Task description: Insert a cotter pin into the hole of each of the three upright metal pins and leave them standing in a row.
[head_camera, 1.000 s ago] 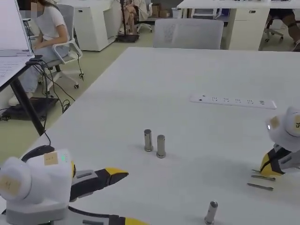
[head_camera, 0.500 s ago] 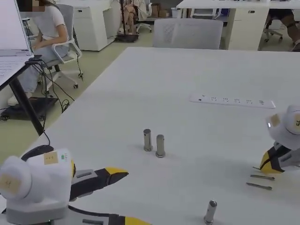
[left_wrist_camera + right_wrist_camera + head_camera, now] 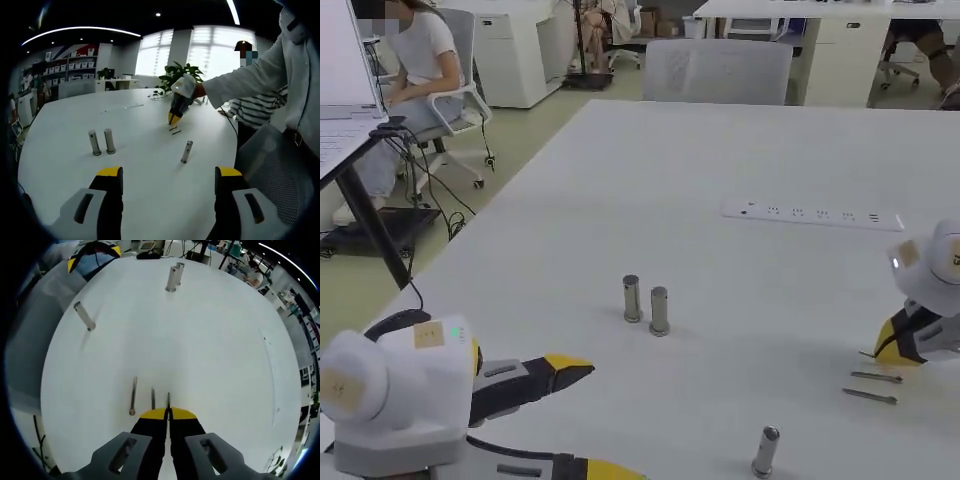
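The right gripper (image 3: 168, 412) is clamped shut on one cotter pin (image 3: 168, 400), with two spare pins (image 3: 134, 396) left lying just beside it on the table (image 3: 740, 150). The left gripper (image 3: 168, 172) is held wide open by the near edge. Two metal pins (image 3: 645, 303) are stood side by side mid-table and the third pin (image 3: 765, 451) well apart, with loads of bare tabletop around.

Three moving cameras over one scene

The head view looks forward and down from the tabletop's (image 3: 720, 180) near edge. The left gripper view sits low there, facing the right gripper (image 3: 173, 119). The right gripper view, close above a cotter pin (image 3: 168, 401), faces back toward the left gripper (image 3: 94, 255); all share the upright pins (image 3: 659, 311) (image 3: 109, 141) (image 3: 171, 280).
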